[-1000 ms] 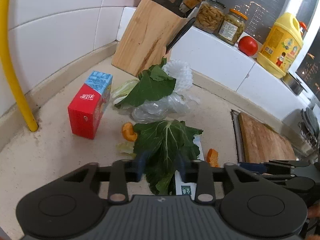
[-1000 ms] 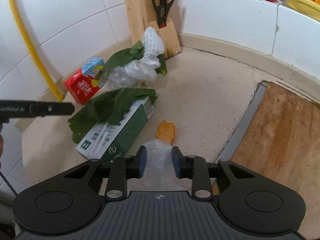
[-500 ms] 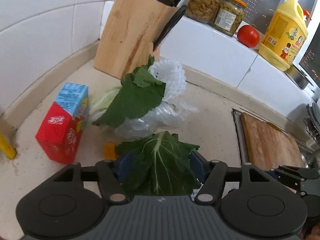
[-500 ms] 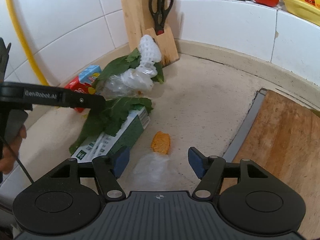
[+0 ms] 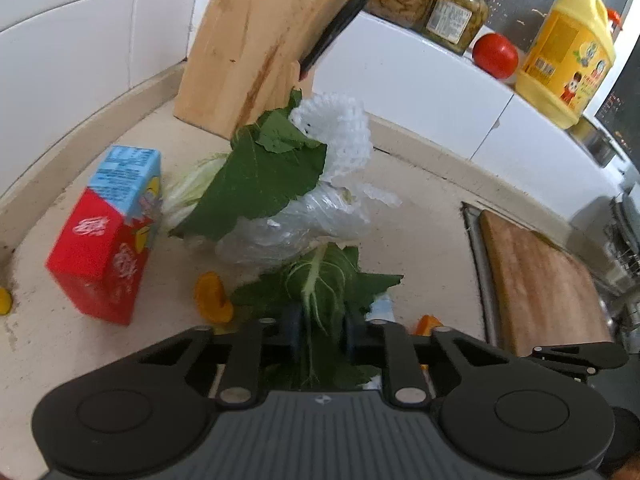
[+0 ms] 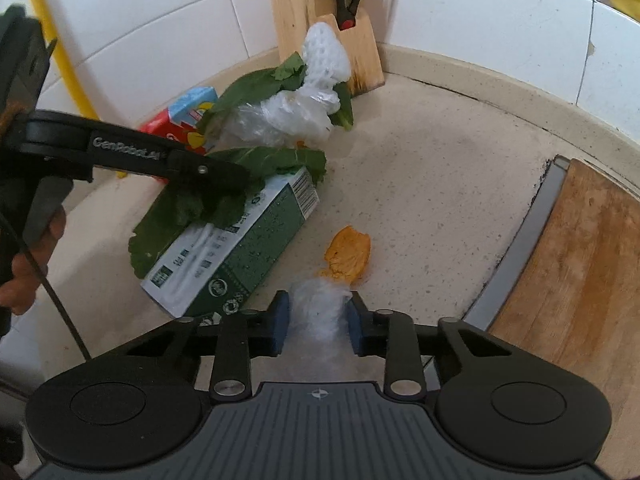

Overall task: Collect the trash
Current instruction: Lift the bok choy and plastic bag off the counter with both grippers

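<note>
Both grabs happening: left gripper (image 5: 319, 334) has just been closing on the green leaf (image 5: 320, 280), right gripper (image 6: 316, 322) pinching clear plastic wrap (image 6: 318, 310). Next, lift both clear.

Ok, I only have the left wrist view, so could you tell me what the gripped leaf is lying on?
Observer: The leaf lies across a green carton lying flat on the counter.
Operator: Thank you. Is the right gripper busy?
Observer: The right gripper has jaws that have just been closing; its pads press a clear plastic scrap.
Operator: Anything beside it?
Observer: An orange peel lies just beyond the scrap.
</note>
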`<state>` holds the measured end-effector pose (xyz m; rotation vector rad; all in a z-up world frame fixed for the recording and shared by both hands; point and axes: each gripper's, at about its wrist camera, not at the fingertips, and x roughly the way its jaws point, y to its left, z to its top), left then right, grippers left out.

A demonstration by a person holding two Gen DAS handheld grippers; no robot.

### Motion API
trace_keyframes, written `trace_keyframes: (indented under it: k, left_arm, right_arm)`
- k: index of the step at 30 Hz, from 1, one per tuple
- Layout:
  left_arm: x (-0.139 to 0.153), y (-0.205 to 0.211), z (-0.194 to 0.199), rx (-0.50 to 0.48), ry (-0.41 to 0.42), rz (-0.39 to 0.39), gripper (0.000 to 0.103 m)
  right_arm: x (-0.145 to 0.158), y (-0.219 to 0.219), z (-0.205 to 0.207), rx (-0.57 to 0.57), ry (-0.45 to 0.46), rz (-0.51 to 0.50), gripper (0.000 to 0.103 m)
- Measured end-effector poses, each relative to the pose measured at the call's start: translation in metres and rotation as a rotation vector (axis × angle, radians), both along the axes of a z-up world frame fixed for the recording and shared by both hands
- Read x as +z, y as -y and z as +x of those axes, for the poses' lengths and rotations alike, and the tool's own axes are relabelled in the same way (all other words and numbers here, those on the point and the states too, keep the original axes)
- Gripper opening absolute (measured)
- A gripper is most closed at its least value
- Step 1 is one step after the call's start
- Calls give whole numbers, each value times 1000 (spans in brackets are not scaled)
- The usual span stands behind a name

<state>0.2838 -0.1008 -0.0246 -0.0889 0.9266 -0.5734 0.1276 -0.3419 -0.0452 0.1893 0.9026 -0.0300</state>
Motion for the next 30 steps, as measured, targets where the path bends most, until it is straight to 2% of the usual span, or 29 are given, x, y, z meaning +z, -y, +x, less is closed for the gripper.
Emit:
trace_keyframes:
  k: [7,16,19,21,23,24,26,30]
  left_arm:
    - [17,-39,-18,50,-12,-56,10]
    - [21,-74,-68,55,-18,-16,10]
    - [15,-75,-78,43,-18,12,19]
    - [11,-74,-81,48,-22,26,31]
    - [8,-70,-83,50,-6,49,47]
    - [7,-69,-83,49,4,61,50]
    - [4,-65,-85,41,25,91,63]
    - [-1,-56,-86,23,73,182,66]
  right_arm:
    - [11,5,-19,-15,21,39,29]
    - [16,-7,-33,26,14,68,28]
    - [12,-13,-33,51,-6,60,29]
    - [7,-18,-31,75,-26,50,42]
    - [5,-22,-32,91,-27,18,46]
    - [4,-24,-32,103,-30,2,55]
    - [3,-28,-33,120,-35,-17,68]
    - [-1,-34,-34,141,-51,-47,73]
